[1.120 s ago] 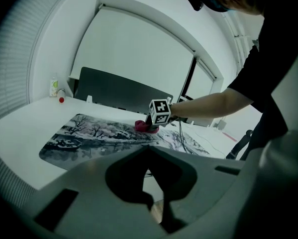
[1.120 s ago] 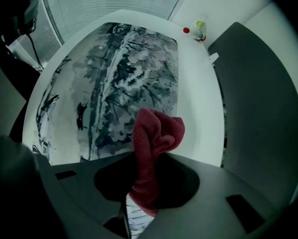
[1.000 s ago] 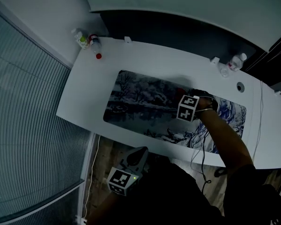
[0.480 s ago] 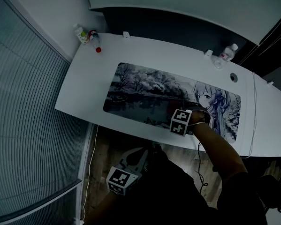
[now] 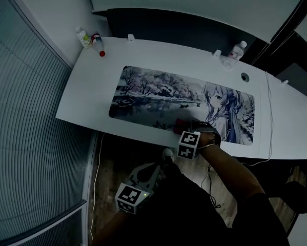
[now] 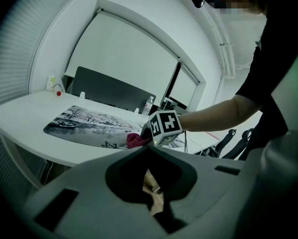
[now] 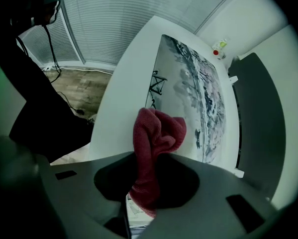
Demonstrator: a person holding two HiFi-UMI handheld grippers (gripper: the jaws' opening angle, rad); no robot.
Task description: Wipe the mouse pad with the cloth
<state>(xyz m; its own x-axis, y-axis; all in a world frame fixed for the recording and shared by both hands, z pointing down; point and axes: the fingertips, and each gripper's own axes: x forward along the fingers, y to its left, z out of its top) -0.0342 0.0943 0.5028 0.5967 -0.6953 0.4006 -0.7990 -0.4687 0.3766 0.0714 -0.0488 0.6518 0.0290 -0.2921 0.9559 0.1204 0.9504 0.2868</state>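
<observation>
1. Wiping stroke in hand: the right tool [image 5: 188,130] clamps the red cloth [image 7: 156,133] at the mouse pad's [image 5: 158,94] near edge, right of middle.
2. The left tool [image 5: 152,171] hangs closed and empty, below the table [image 5: 86,94].
3. Next, likely: sweep toward the far edge, cloth flat.

White desk [image 5: 91,96] — small bottles [image 5: 89,39] at its far-left corner, clear bottle [image 5: 237,49] far right.

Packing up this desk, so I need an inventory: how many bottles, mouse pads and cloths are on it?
Small plastic bottles: 3
Printed rectangular mouse pad: 1
Dark red cloth: 1
Total: 5
</observation>
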